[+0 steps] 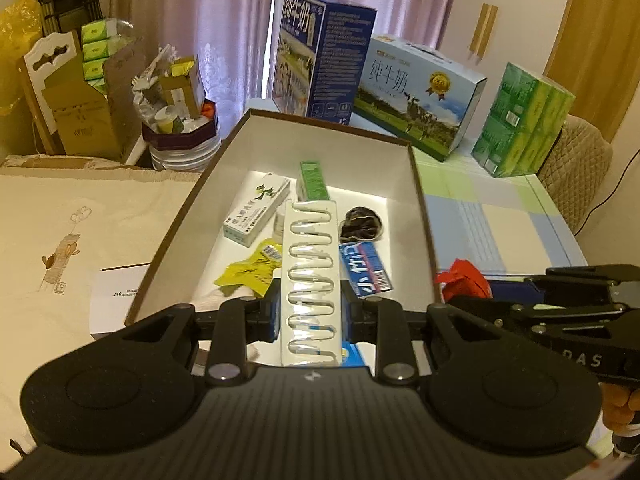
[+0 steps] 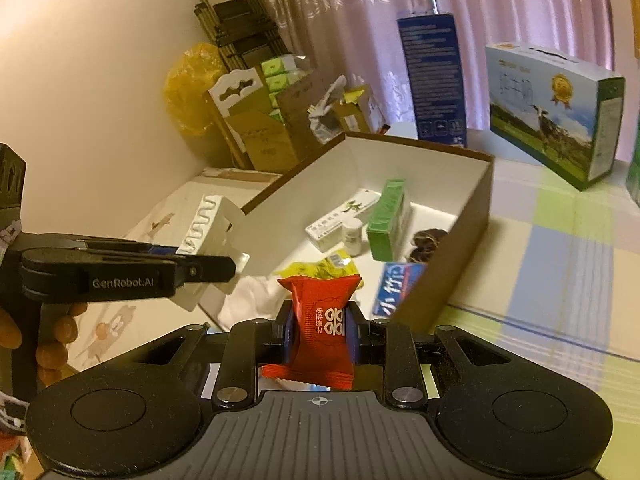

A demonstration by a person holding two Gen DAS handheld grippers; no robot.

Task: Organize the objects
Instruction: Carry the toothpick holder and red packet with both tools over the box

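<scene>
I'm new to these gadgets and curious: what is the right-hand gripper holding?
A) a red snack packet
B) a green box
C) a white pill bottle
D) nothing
A: the right gripper is shut on the red snack packet, pinched between its two fingers.

Left gripper [image 1: 310, 312] jaws clamped; right gripper [image 2: 318, 330] jaws clamped, alongside.

A table [image 1: 500, 216] under a pastel checked cloth carries an open brown box [image 1: 420, 200], two milk cartons [image 1: 416, 96] behind it and a green tissue pack [image 1: 520, 120] to the right. Left of the box lies a cream embroidered cloth [image 1: 80, 232] with a white paper slip [image 1: 116, 300] on it.
</scene>
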